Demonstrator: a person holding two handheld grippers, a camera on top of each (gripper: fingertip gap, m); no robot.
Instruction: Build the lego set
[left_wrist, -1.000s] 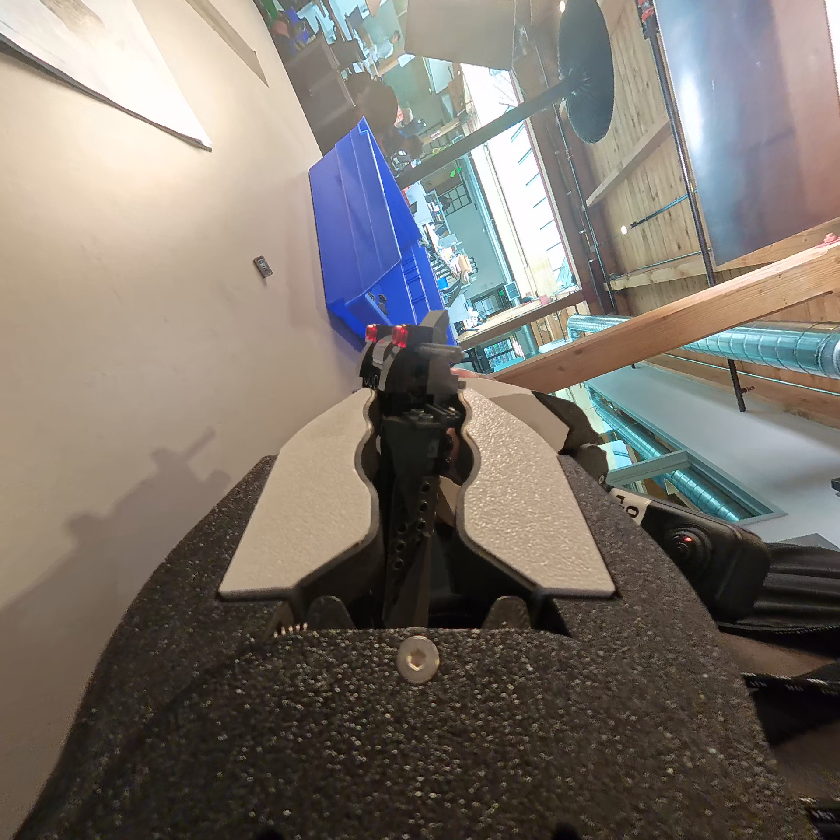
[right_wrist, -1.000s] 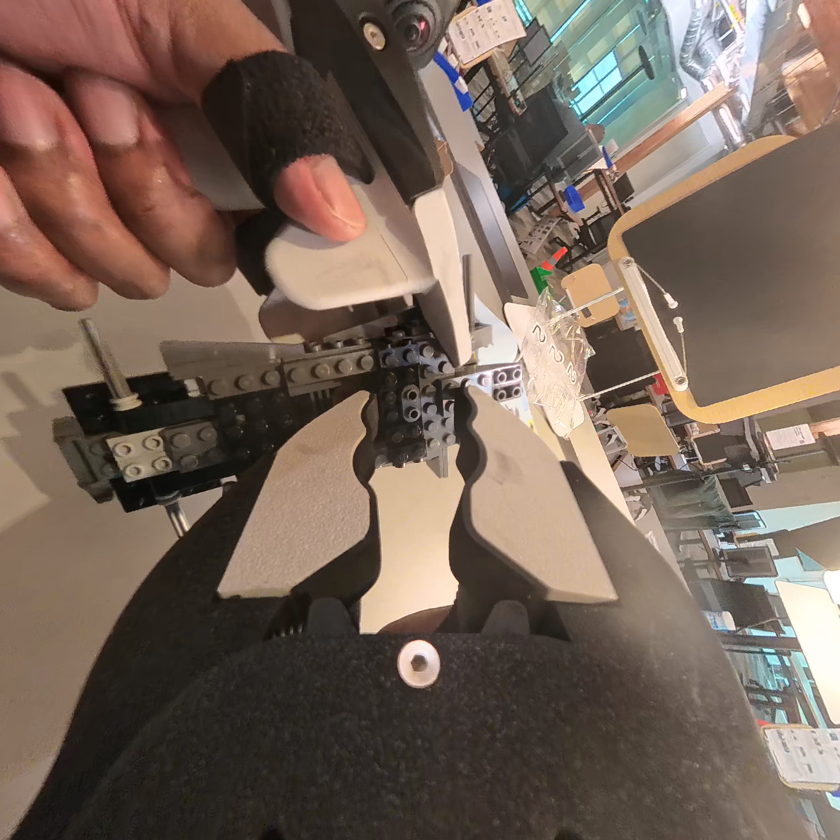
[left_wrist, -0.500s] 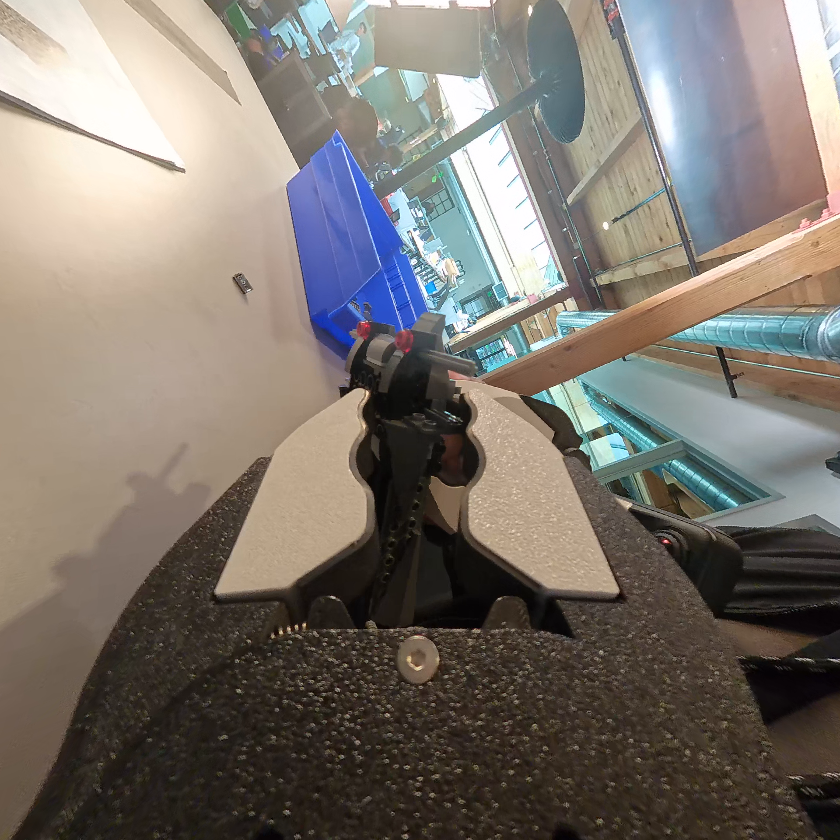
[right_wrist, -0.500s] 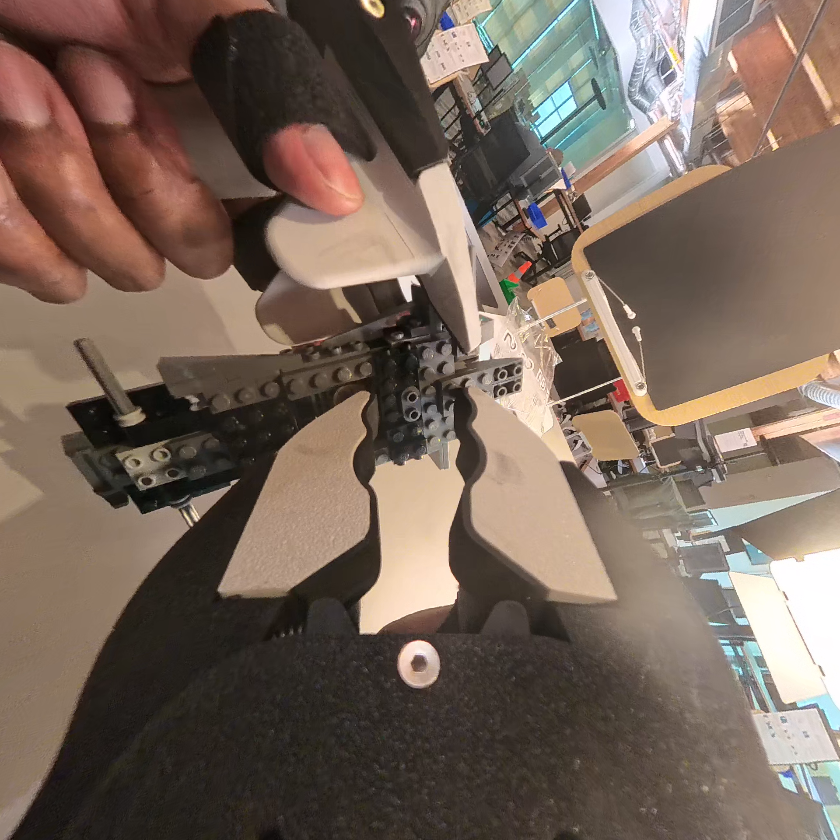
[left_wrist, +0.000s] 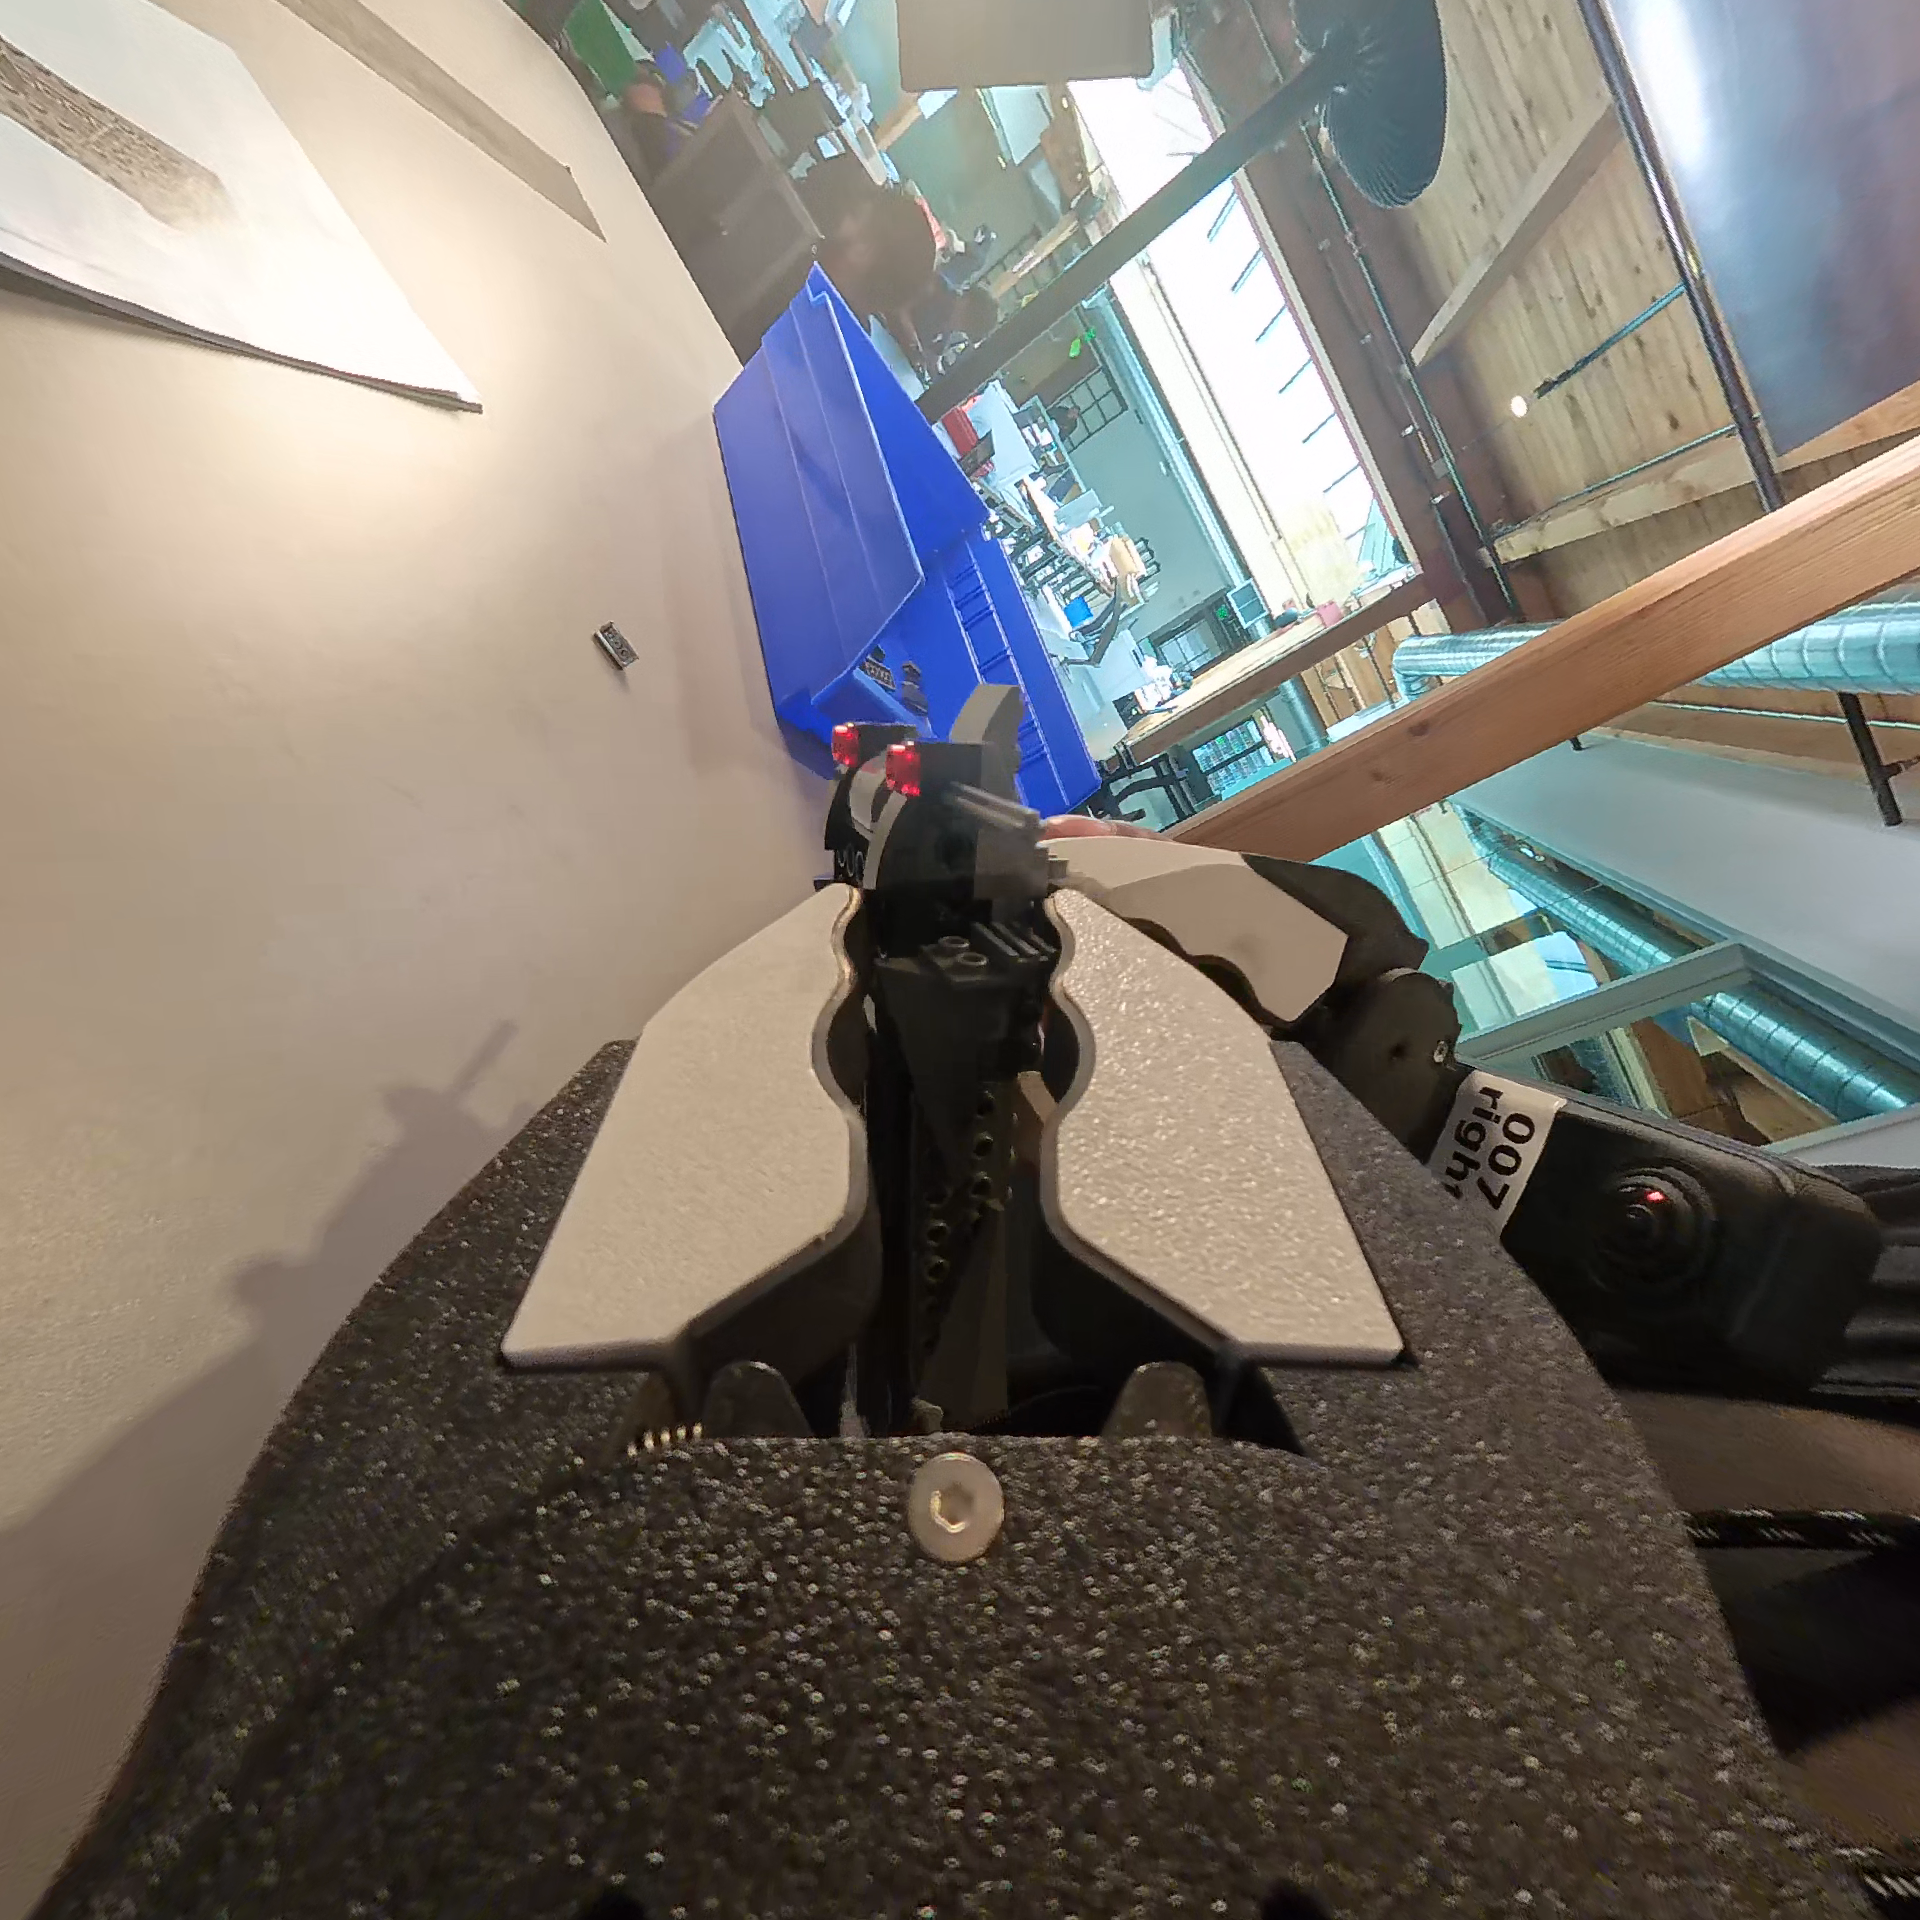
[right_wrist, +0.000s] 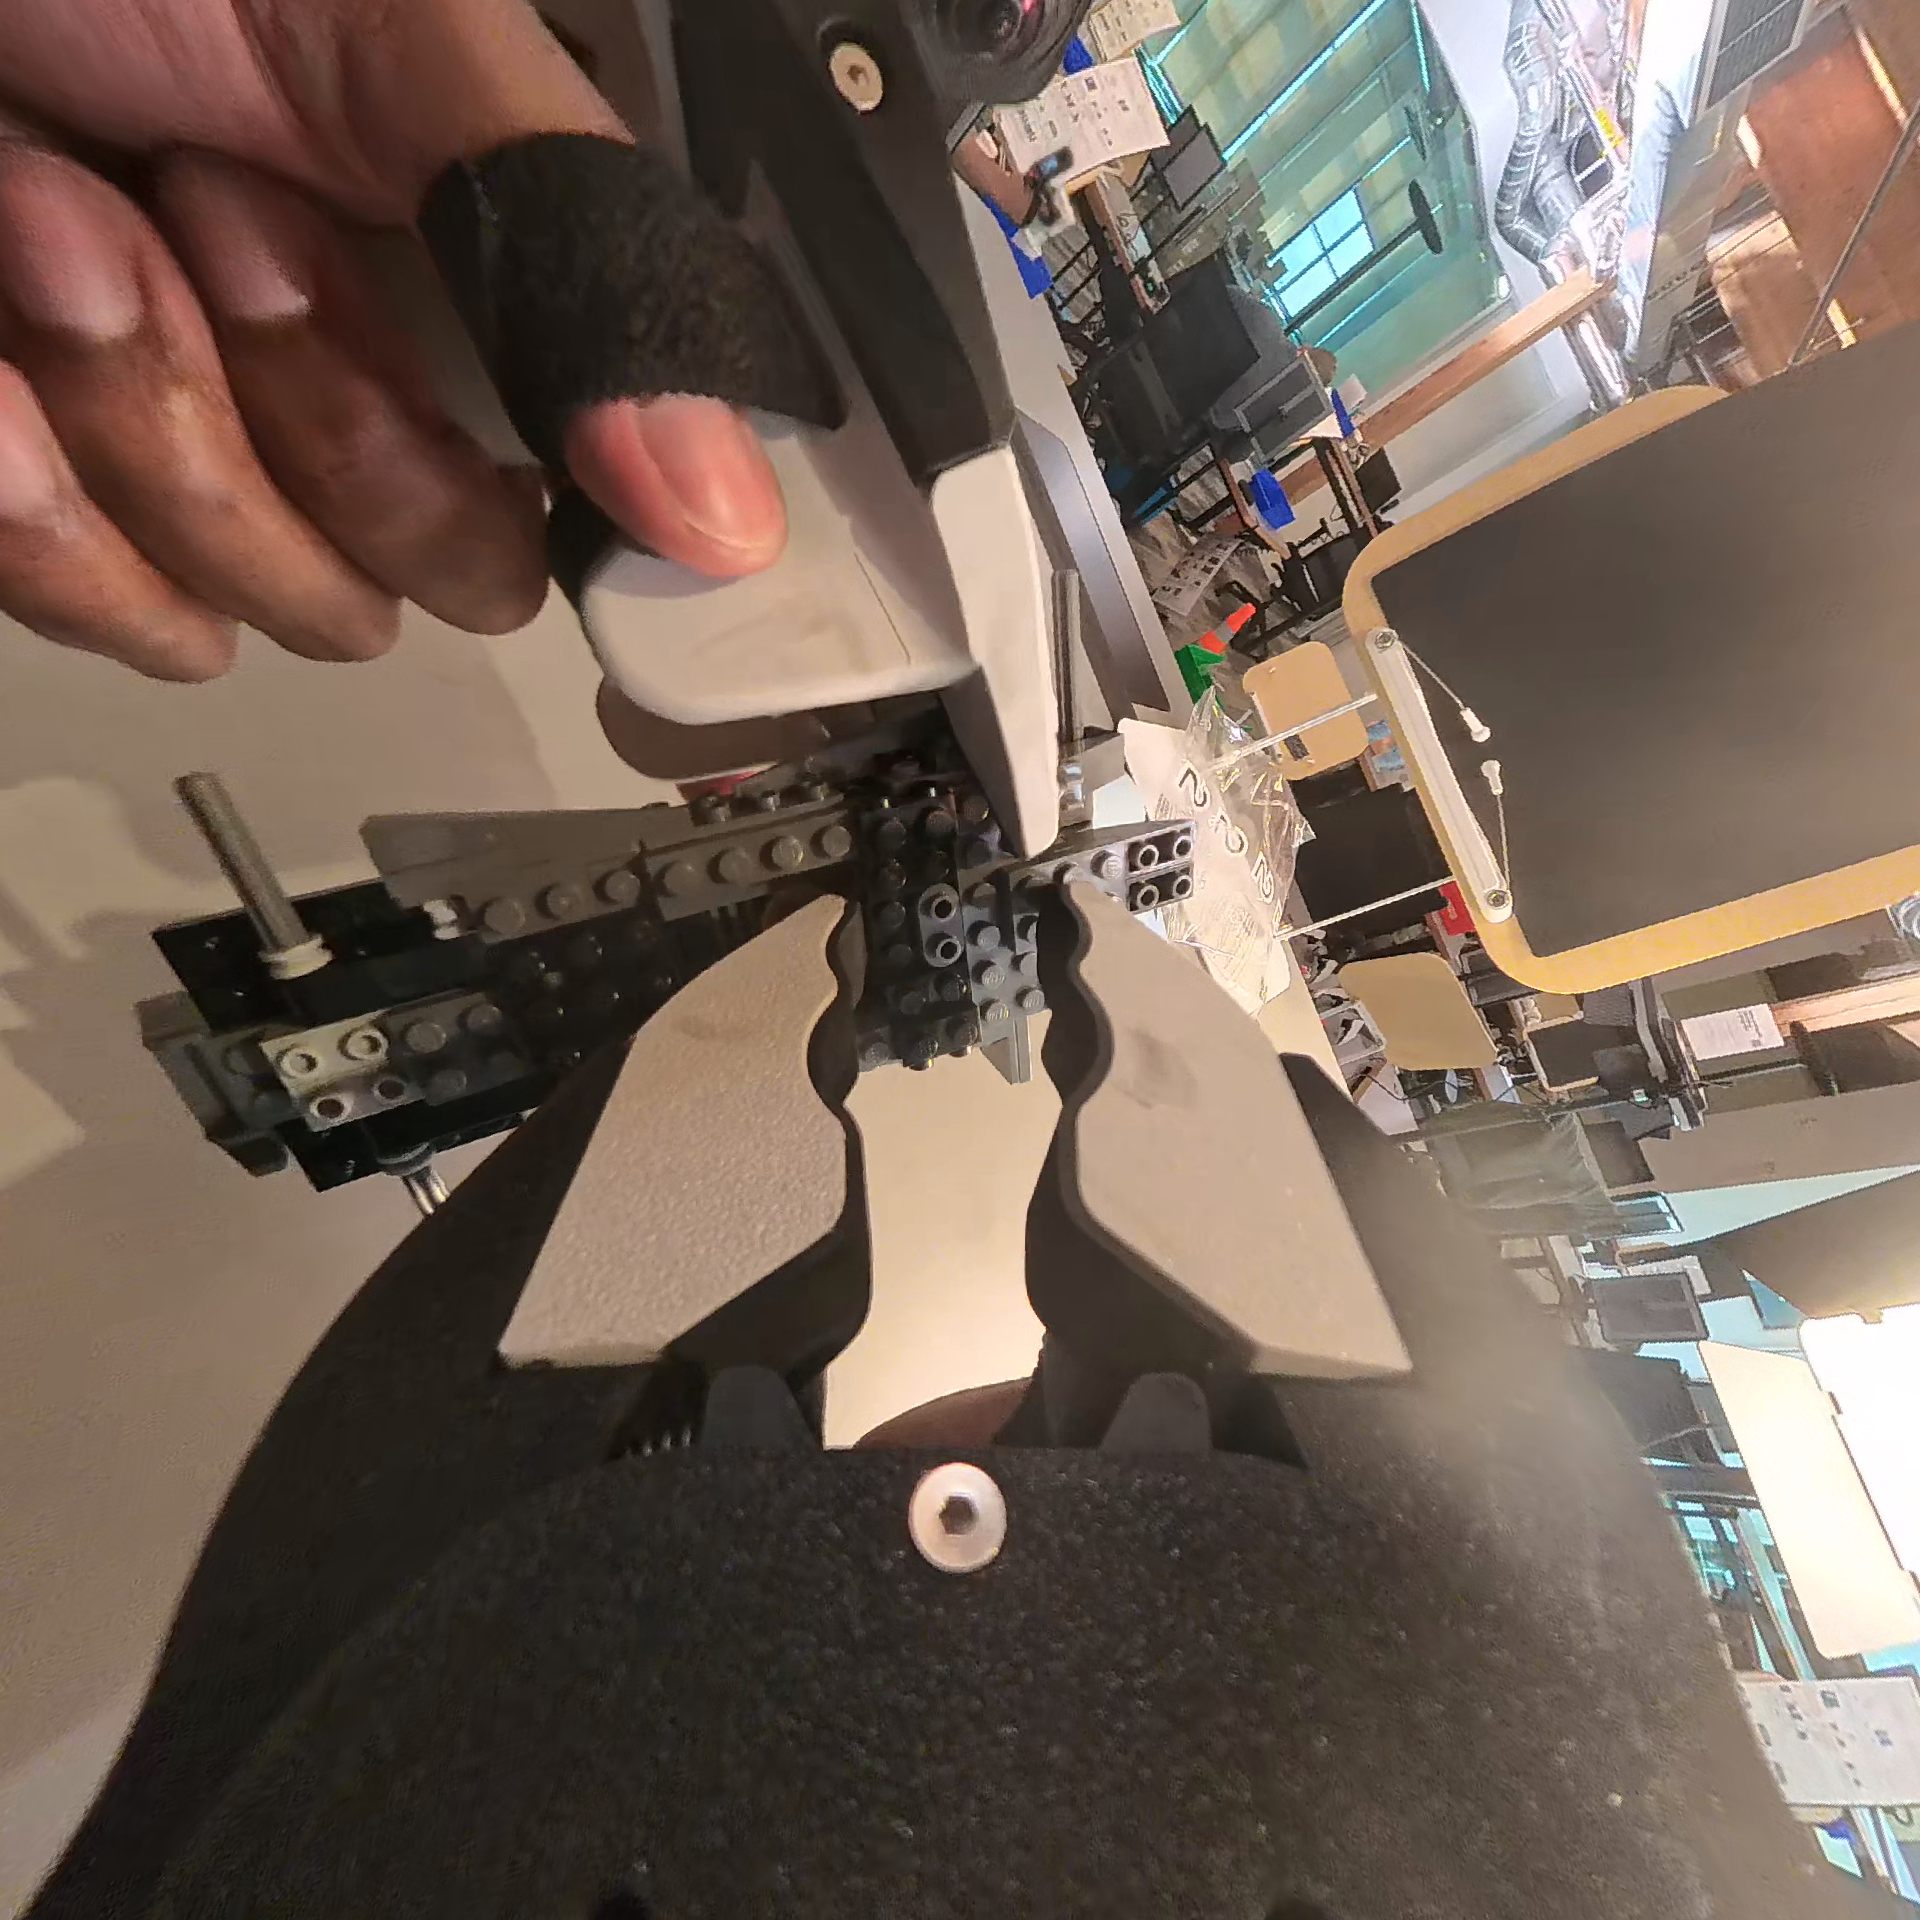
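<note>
Pinching one dark grey brick model (right_wrist: 951, 961), we see both our left gripper (left_wrist: 951, 940) and right gripper (right_wrist: 948, 935); a printed clear bag (right_wrist: 1236, 862) lies just past them.

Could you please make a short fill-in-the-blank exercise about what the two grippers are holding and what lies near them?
1. Both grippers are closed on the same dark ____ model.
2. The bin on the table beyond the left gripper is ____ in colour.
3. Two small ____ studs sit at the far end of the model.
4. A person's ____ holds the gripper seen above the right gripper.

Missing words: brick; blue; red; hand
</note>
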